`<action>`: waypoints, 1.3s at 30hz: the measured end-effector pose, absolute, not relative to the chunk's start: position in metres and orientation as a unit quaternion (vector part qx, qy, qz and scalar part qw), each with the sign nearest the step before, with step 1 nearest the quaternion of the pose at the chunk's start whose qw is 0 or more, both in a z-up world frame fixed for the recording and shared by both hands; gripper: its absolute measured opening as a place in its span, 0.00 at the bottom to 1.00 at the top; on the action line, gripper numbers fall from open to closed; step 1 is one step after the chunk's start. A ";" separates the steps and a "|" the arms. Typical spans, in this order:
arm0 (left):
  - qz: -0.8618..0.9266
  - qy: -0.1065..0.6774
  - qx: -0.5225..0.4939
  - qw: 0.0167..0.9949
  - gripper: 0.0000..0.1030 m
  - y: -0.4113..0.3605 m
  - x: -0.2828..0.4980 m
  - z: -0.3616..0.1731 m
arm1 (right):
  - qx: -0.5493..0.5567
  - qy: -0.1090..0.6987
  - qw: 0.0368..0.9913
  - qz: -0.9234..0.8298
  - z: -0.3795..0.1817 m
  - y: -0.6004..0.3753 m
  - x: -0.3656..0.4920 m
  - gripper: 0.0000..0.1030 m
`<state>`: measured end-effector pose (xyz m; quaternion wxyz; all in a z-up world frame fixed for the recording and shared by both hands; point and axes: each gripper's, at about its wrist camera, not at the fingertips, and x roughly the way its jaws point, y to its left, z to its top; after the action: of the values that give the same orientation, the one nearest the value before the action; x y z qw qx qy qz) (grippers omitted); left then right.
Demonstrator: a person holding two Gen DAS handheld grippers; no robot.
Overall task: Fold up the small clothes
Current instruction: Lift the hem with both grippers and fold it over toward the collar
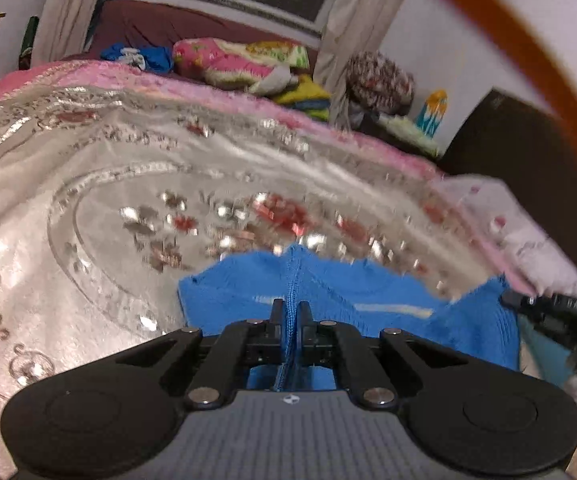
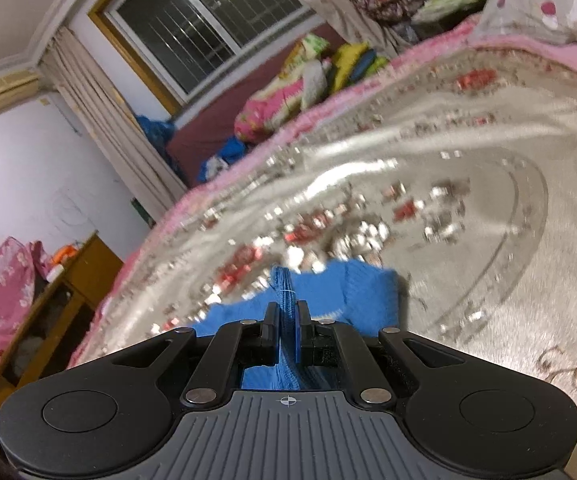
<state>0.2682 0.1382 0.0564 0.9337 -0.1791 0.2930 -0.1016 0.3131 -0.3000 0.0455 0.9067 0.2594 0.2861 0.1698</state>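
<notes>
Both claws were clamped on the blue knit garment (image 1: 348, 292): left claw (image 1: 290, 312) on a ribbed seam, right claw (image 2: 287, 314) on a bunched edge. It hung taut above the embroidered bedspread (image 1: 88, 200), probably for laying flat.

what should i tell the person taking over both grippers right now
Left gripper: jaws shut on a ribbed edge of the blue knit.
Right gripper: jaws shut on another edge of the same knit.
The knit hangs between the two grippers over the bedspread; the views are blurred, so how much of it touches the bed cannot be told.
Done: both edges pinched.
Left: no finished fold is visible; lay it flat, fold it, then release. More clothes lie piled at the far side of the bed.
</notes>
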 end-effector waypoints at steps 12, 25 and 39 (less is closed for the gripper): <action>-0.065 0.251 -0.222 0.940 0.11 0.169 0.293 0.065 | 0.279 0.198 0.925 0.164 0.096 -0.316 0.310 0.05; -0.038 0.297 -0.198 0.933 0.11 0.163 0.324 0.021 | 0.234 0.299 0.921 0.083 0.020 -0.293 0.387 0.05; -0.005 0.300 -0.198 0.933 0.11 0.167 0.349 0.005 | 0.272 0.260 0.924 0.063 0.035 -0.303 0.392 0.05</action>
<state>0.3494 0.1669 0.0054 0.9332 -0.1982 0.2999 -0.0048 0.3918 -0.3032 0.0351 0.9245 0.2718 0.2599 0.0626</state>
